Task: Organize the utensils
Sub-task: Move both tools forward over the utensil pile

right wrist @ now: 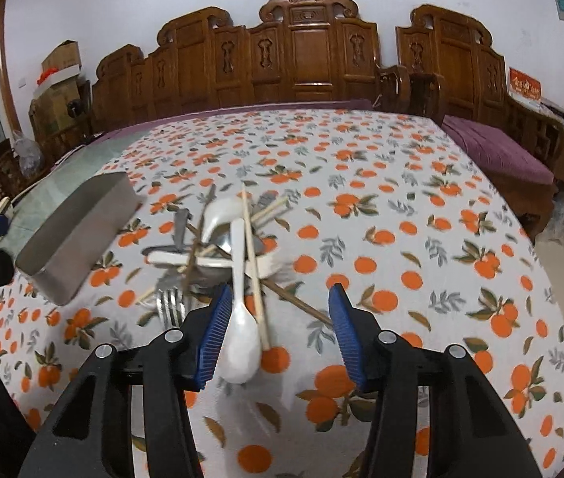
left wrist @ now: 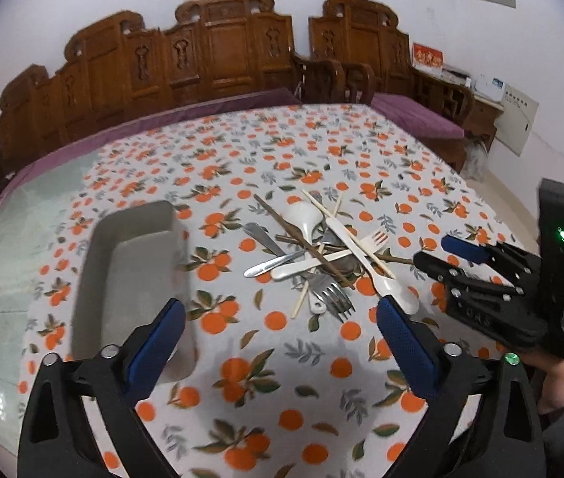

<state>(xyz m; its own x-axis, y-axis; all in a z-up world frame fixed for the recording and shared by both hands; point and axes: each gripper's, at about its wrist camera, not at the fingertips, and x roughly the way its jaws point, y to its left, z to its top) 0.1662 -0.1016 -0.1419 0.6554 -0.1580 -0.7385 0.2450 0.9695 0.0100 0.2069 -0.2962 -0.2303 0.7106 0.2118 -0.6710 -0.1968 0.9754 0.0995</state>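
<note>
Table (left wrist: pixel 313 151) under an orange-print cloth. Grey tray (left wrist: pixel 130 279) at nine o'clock of the heap, nothing visible inside. Tangled utensil pile (left wrist: pixel 321 255) at centre: forks, chopsticks, knives crossed over each other. White spoon (right wrist: pixel 240 342) at six o'clock of the pile. Right gripper (right wrist: pixel 278 330) wide open, holding nothing, bowl of that spoon near its left pad. Left gripper (left wrist: pixel 282 342) equally wide, empty. Risks: dragging crossed chopsticks along, spoon slipping, cloth snagging.
</note>
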